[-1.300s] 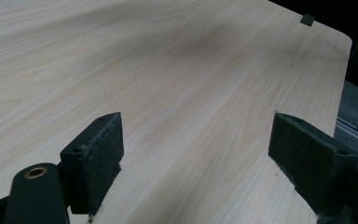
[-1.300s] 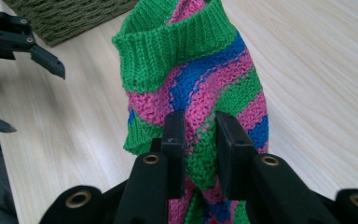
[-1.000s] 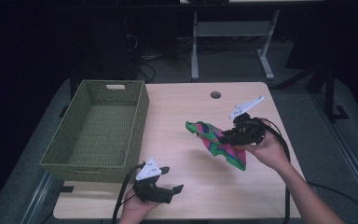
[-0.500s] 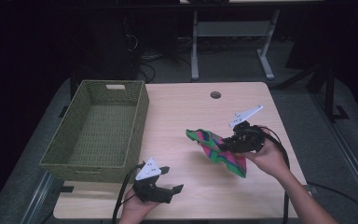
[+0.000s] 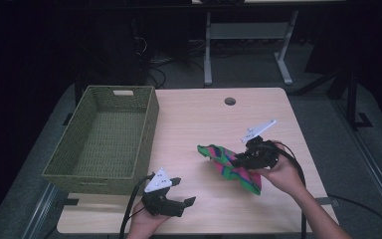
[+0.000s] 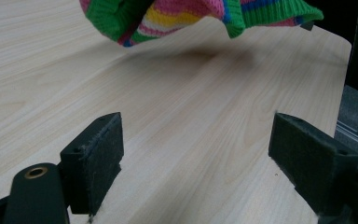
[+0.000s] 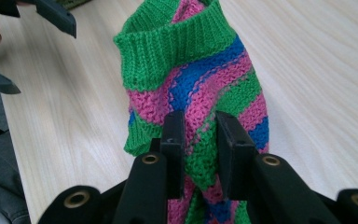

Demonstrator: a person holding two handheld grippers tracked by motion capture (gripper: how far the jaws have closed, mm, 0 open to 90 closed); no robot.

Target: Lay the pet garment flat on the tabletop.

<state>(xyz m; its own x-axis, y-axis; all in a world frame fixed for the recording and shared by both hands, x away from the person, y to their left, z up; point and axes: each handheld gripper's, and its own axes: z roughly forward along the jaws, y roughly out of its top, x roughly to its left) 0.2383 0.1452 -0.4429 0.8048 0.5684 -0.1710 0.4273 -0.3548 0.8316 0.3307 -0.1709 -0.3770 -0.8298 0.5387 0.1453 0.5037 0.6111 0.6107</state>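
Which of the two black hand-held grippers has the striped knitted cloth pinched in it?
The right gripper: its jaws are shut on the green, pink and blue knitted cloth. The left gripper gapes open over bare wooden table.

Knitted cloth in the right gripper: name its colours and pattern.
Knitted cloth: green, pink and blue stripes, green ribbed edge; yellow shows too. Clearest in the right gripper view.

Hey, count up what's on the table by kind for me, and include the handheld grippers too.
Striped knit cloth: 1
Green woven basket: 1
Handheld grippers: 2, the left gripper with jaws open and the right gripper clamped on the cloth
Total: 4
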